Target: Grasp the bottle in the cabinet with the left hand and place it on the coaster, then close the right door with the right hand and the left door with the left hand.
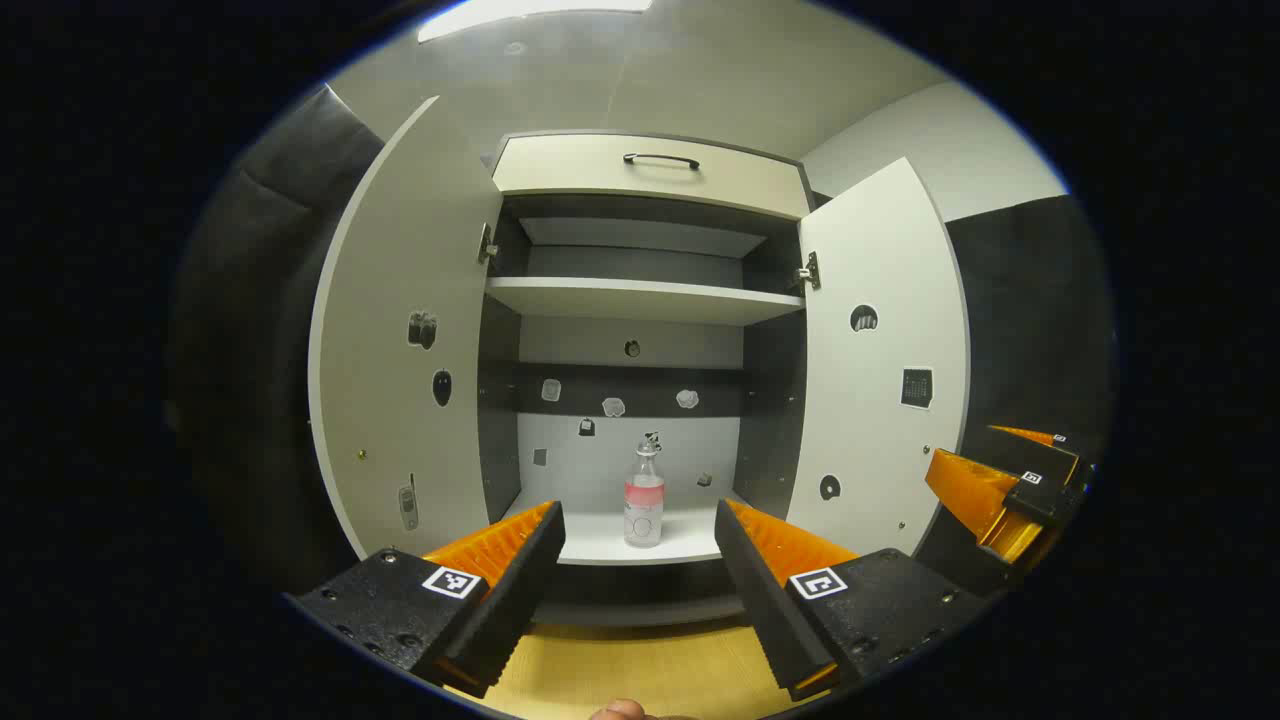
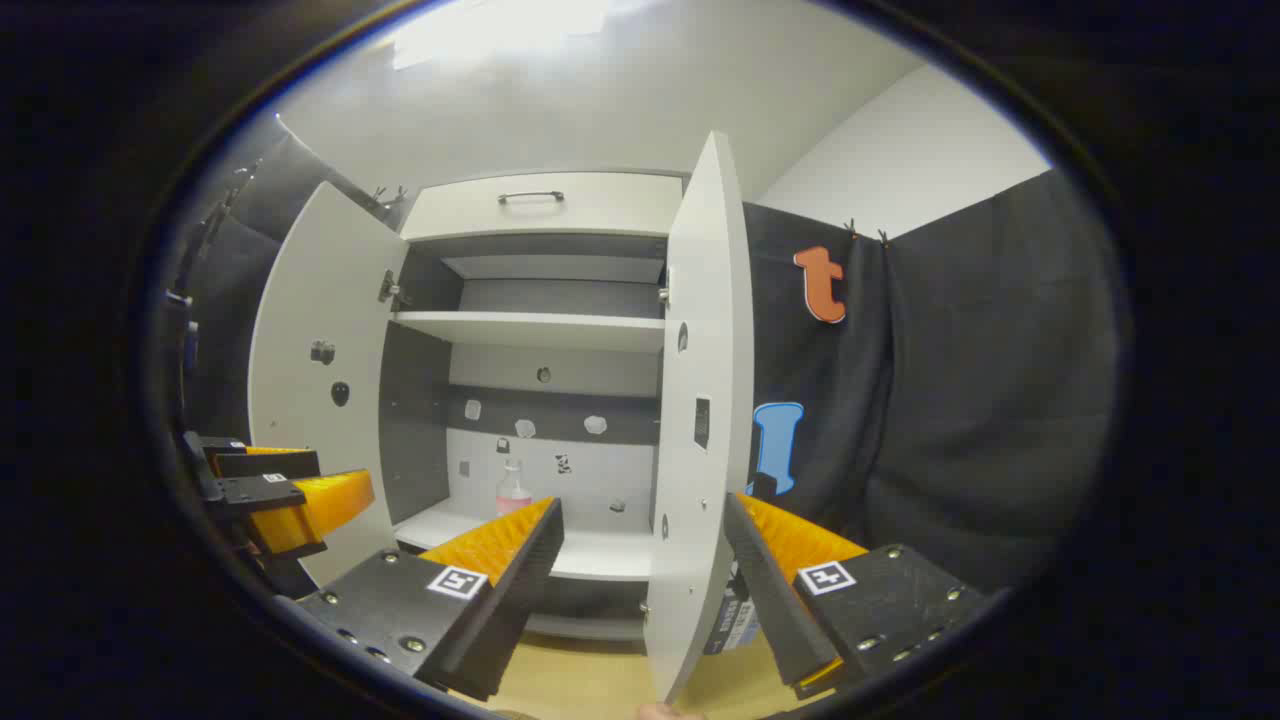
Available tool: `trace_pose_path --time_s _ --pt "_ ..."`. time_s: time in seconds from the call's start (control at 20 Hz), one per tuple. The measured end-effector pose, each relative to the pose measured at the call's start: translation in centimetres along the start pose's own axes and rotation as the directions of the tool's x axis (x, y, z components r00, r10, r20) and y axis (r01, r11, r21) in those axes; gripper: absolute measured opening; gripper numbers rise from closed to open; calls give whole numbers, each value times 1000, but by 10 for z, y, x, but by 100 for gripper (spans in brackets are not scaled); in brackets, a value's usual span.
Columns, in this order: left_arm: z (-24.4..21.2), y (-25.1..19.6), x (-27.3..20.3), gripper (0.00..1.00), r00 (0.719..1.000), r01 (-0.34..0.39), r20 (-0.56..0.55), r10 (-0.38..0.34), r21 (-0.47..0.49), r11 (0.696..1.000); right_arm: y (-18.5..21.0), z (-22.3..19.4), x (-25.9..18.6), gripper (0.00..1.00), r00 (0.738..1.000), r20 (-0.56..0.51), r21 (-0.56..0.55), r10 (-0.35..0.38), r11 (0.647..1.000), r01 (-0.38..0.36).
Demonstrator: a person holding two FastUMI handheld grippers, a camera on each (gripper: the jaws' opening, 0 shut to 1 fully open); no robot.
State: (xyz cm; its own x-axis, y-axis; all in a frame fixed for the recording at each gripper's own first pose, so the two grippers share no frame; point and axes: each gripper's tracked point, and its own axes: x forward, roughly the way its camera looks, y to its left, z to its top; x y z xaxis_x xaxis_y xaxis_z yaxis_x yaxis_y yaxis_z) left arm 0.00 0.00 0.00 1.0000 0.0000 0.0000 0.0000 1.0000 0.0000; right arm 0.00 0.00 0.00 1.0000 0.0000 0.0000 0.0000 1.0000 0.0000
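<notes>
A small clear bottle point(image 1: 644, 502) with pink liquid and a pump top stands upright on the bottom shelf point(image 1: 600, 545) of the open cabinet. My left gripper point(image 1: 640, 520) is open, some way in front of the cabinet, with the bottle framed between its fingers but apart from them. Both cabinet doors, the left door point(image 1: 400, 350) and the right door point(image 1: 880, 360), stand wide open. My right gripper point(image 2: 640, 515) is open, its fingers either side of the right door's point(image 2: 700, 400) edge without touching it. The bottle point(image 2: 512, 490) peeks out behind the right gripper's left finger.
A drawer front with a dark handle point(image 1: 660, 160) tops the cabinet, above a middle shelf point(image 1: 640, 298). A wooden tabletop point(image 1: 640, 670) lies below the grippers. The right gripper point(image 1: 1010, 490) shows at the right edge of the left gripper view; the left gripper point(image 2: 290, 500) shows at the left of the right gripper view.
</notes>
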Motion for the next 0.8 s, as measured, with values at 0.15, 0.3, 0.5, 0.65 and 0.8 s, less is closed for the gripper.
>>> trace_pose_path --time_s 0.15,0.3,0.5,0.65,0.8 --pt "0 0 3 96 1000 4 2 -4 -3 1000 -3 -2 3 97 1000 0 -4 -10 1000 10" --pt "-3 0 8 96 1000 6 -5 -6 1 1000 -8 -6 2 96 1000 -3 1 -20 1000 20" --pt "-9 -3 12 96 1000 15 -18 -15 5 1000 -17 -8 3 97 999 -7 5 -37 999 37" --pt "-13 -4 17 96 1000 18 -22 -17 10 1000 -19 -12 5 97 999 -16 11 -41 999 41" --pt "-26 -5 34 96 999 27 -43 -26 16 1000 -21 -14 6 97 999 -22 9 -44 999 45"
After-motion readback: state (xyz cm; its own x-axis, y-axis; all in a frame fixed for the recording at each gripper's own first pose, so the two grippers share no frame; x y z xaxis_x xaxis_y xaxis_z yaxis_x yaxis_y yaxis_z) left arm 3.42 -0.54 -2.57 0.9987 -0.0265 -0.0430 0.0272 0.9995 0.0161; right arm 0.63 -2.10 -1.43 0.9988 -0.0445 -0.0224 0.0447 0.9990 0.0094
